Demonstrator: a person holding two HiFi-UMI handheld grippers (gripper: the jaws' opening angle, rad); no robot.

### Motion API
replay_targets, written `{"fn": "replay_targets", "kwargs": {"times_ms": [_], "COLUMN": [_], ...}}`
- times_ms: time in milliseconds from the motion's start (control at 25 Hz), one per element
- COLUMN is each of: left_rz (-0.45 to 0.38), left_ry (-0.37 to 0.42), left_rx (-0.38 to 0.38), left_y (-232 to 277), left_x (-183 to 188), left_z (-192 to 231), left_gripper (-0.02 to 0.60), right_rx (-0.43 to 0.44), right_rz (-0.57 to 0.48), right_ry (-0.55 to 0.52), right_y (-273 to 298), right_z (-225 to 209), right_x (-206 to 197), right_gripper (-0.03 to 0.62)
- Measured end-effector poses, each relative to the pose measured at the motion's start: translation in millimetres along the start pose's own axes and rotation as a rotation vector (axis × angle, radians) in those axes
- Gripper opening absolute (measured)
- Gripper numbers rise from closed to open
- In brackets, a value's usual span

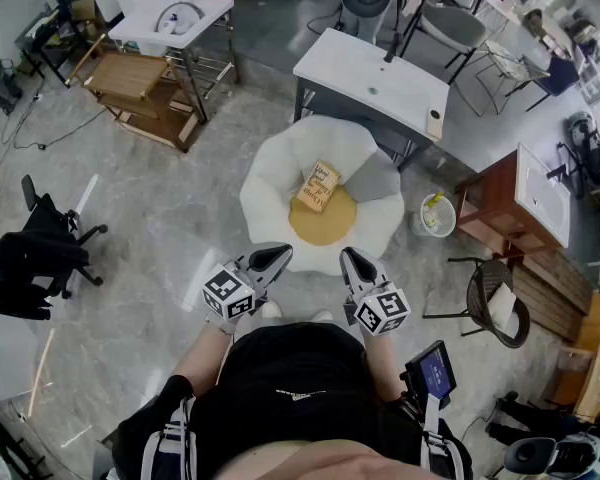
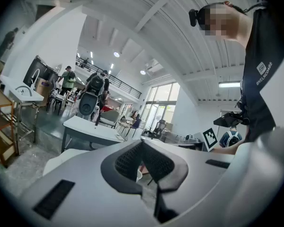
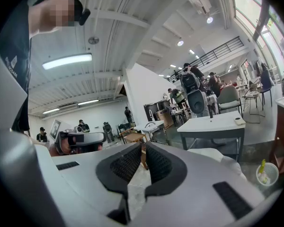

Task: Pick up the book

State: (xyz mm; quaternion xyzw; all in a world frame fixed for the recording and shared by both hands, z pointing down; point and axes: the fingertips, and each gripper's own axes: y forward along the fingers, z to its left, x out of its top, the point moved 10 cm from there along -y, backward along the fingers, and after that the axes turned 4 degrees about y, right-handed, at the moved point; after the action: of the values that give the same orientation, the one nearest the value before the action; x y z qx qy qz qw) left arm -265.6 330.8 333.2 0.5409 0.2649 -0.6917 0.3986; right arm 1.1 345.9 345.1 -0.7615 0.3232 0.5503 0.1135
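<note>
Left gripper: clenched shut, nothing in it; parked by the person's waist
Right gripper: pinched closed, empty too; likely a ready pose
Book: flat on the white chair's yellow cushion; well ahead, untouched

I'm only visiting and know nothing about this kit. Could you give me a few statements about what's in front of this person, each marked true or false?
1. The book lies on the white flower-shaped seat. True.
2. The left gripper holds the book. False: its jaws are shut on nothing, short of the seat.
3. A small bin stands beside the seat. True.
4. The book sits on the white table. False: it is on the seat, next to a grey cushion.
5. The right gripper touches the book. False: it is well apart from it, close to the person's body.
</note>
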Motion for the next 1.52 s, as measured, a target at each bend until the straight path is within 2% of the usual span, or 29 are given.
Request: {"fn": "replay_targets", "kwargs": {"times_ms": [160, 320, 560, 800, 1160, 1520], "left_rz": [-0.005, 0.013, 0.053, 0.057, 0.088, 0.103], "left_ry": [-0.023, -0.002, -0.014, -0.032, 0.005, -0.011], "left_rx": [-0.006, -0.022, -0.019, -0.01, 0.018, 0.005], "left_y": [24.2, 49.1, 85.9, 126.4, 173.1, 192.0], "left_x": [-0.7, 2.4, -8.6, -9.6, -14.9, -26.5], "left_z": [-15.4, -27.0, -55.0, -82.7, -122.8, -120.7], "left_gripper": [0.014, 0.014, 0.014, 0.014, 0.014, 0.014], "right_rx": [0.0, -0.005, -0.01, -0.034, -0.032, -0.065], "right_rz": [0.0, -0.011, -0.034, -0.051, -0.065, -0.087], "right_ry": [0.009, 0.014, 0.018, 0.043, 0.074, 0.09], "right_y": [-23.8, -37.4, -73.4, -116.6, -170.4, -174.9], "right_z": [-14.2, -30.3, -57.2, -95.6, -143.3, -162.4], "right_x": [2.0, 5.7, 13.8, 18.9, 16.5, 15.7], "right_gripper": [0.048, 0.048, 0.048, 0.048, 0.048, 0.048]}}
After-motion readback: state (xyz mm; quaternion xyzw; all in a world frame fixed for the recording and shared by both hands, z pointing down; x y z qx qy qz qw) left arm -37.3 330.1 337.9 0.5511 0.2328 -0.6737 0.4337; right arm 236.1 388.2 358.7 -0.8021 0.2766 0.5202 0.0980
